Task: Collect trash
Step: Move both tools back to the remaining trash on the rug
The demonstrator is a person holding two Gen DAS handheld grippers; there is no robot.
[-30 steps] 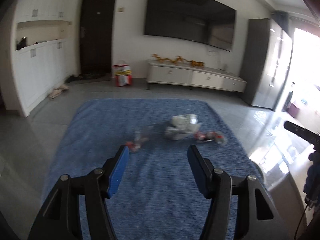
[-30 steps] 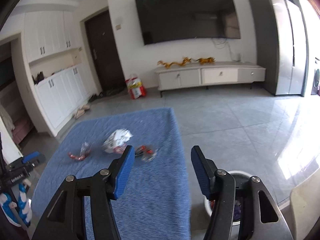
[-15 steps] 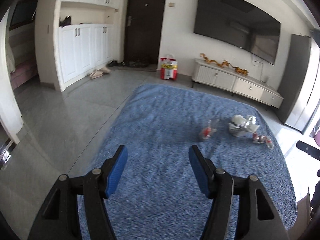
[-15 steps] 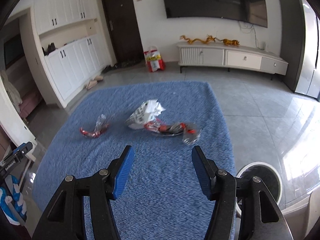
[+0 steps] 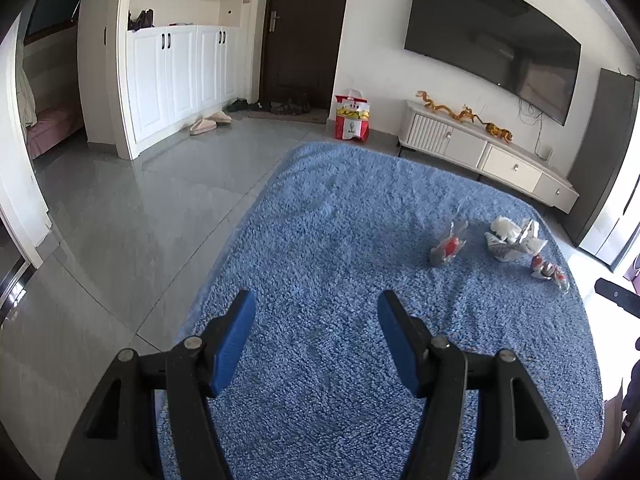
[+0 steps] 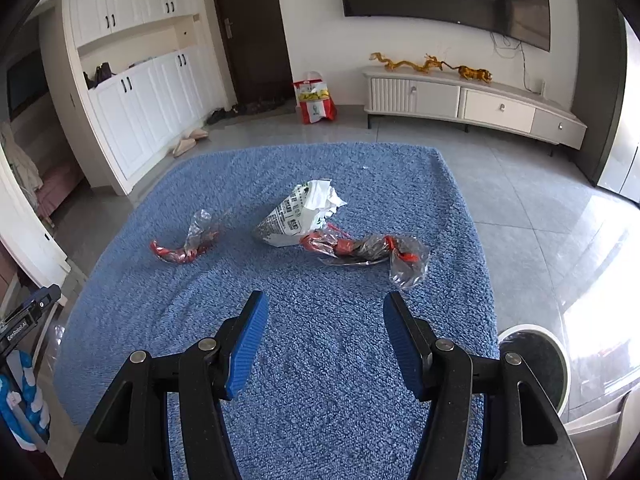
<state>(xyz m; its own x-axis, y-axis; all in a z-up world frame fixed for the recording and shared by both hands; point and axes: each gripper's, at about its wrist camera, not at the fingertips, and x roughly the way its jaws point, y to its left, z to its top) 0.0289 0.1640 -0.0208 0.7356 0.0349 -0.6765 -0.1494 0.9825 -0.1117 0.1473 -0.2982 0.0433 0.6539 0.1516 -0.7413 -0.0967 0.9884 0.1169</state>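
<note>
A: Since the frame a second back, both cameras have swung down and left; the trash now sits larger in the right wrist view, and the left wrist view has panned off toward the cabinets.

B: Tongs? Near to far.

A: Right gripper (image 6: 322, 340) has its jaws spread wide, nothing between them, above the blue rug (image 6: 320, 420). Left gripper (image 5: 316, 340) likewise wide apart and empty. A white bin (image 6: 536, 364) stands just beside the rug's right edge.

B: Trash?

A: Three pieces mid-rug. Nearest the right gripper is the clear-and-red plastic wrapper (image 6: 364, 250), long axis roughly left-right, its loose clear end toward the bin. It touches the crumpled printed paper bag (image 6: 298, 220), whose open ragged mouth points away and to the right. A second red wrapper (image 6: 184, 246) lies apart to the left, curved, also roughly left-right.

B: Approach?

A: Judgement: straddle the near wrapper across its narrow twisted middle, fingers perpendicular to the long axis; press into the pile so the film does not slip.
</note>
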